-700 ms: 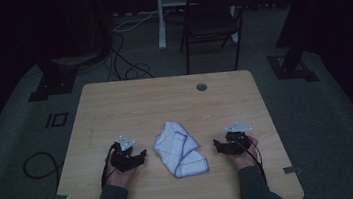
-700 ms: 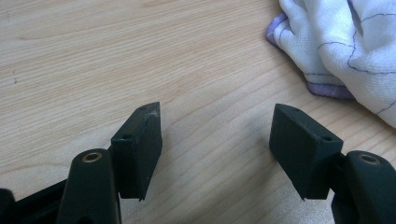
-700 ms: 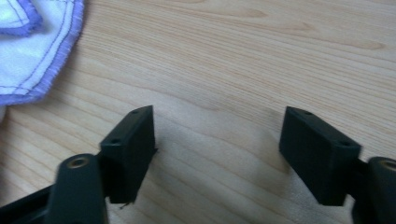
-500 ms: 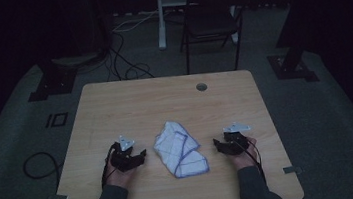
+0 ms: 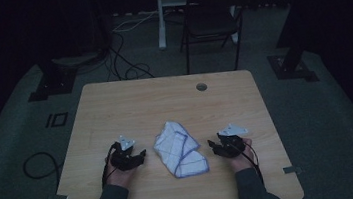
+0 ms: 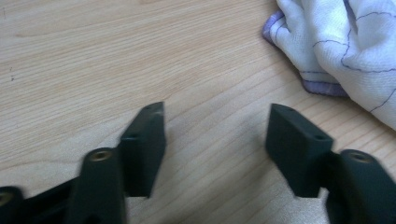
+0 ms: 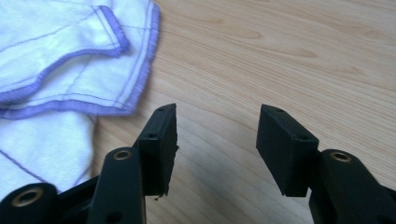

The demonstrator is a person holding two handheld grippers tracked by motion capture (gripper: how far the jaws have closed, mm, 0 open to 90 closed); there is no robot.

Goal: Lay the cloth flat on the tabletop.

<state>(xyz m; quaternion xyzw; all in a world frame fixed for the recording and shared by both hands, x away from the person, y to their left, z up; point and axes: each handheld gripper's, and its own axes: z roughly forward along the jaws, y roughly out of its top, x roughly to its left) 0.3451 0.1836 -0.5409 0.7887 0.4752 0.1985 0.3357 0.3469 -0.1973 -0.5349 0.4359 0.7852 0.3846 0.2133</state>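
We keep both pairs of fingers apart and empty, the left gripper [image 5: 129, 156] and right gripper [image 5: 224, 145] low on the worktop [image 5: 130, 105], with the crumpled cloth [image 5: 177, 148] between them, probably ready to take its edges.

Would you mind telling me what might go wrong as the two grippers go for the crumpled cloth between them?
1. The cloth lies in overlapping folds, so a gripper may pinch several layers instead of one purple-stitched edge.
2. The left gripper and right gripper both stand open over bare table beside the cloth; shutting now would likely catch nothing.
3. An uneven pull from one side may drag the loose cloth rather than spread it.
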